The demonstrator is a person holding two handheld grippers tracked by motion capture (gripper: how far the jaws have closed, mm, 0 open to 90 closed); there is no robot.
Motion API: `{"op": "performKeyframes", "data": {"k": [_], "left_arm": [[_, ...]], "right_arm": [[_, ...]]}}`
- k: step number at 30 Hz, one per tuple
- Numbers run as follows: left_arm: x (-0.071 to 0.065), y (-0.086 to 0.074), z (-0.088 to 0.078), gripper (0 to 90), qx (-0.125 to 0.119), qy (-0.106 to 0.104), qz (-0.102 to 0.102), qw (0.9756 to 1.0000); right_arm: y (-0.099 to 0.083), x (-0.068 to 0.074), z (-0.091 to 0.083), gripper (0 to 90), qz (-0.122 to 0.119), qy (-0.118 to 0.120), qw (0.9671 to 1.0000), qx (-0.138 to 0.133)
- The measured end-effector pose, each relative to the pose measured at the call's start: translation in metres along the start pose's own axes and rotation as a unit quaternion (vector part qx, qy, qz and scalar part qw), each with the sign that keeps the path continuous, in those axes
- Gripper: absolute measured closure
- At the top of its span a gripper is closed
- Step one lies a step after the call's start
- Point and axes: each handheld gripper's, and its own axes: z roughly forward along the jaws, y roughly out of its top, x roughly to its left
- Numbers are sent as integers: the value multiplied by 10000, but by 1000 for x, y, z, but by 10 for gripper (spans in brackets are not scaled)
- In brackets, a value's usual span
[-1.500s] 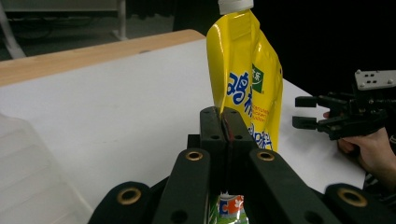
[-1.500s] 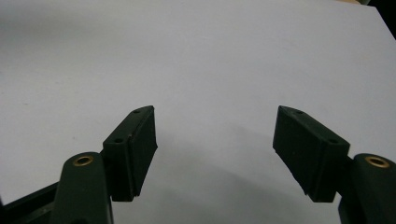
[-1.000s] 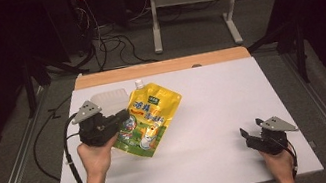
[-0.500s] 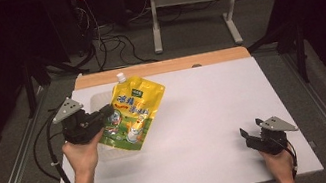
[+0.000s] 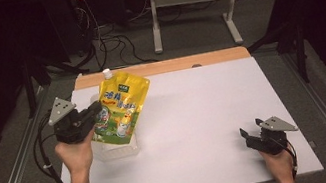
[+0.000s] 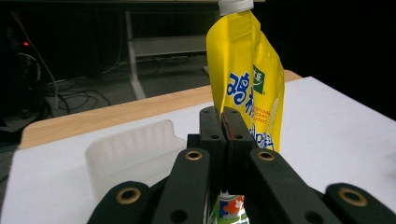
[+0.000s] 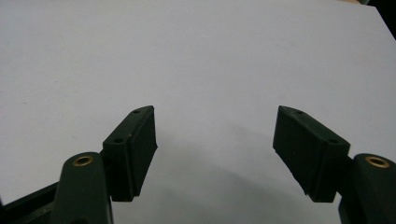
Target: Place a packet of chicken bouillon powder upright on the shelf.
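Gripping yellow pouch point(image 5: 122, 108), left tongs point(image 5: 94, 109) raised.

The white table point(image 5: 196, 116) is bright and evenly lit, probably from above, while the floor and the room behind it stay very dark. In the high view the picture is soft and a little grainy. In the right gripper view a faint, diffuse shadow lies on the table under the jaws, and the table has a light violet tint. In the left gripper view the near jaws are slightly blurred and the yellow pouch point(image 6: 247, 79) is sharp.
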Motion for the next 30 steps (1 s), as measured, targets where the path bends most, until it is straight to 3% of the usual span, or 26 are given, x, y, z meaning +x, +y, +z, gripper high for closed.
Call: {"op": "performKeyframes", "data": {"k": [6, 12, 17, 22, 30], "left_arm": [[2, -4, 10, 891, 104, 261, 98, 9996], [6, -12, 19, 888, 136, 400, 65, 9991], [8, -20, 30, 883, 73, 467, 37, 9989], [7, -27, 40, 878, 182, 498, 66, 9986], [7, -36, 43, 848, 304, 485, 90, 9983]], "right_arm": [[0, -1, -1, 306, 7, 3, 10000, -51], [0, -1, -1, 305, 6, 6, 10000, -45], [0, 0, -1, 306, 8, -3, 10000, -20], [0, 0, 0, 306, -2, -6, 10000, -12], [0, 0, 0, 306, -23, 9, 10000, 13]]}}
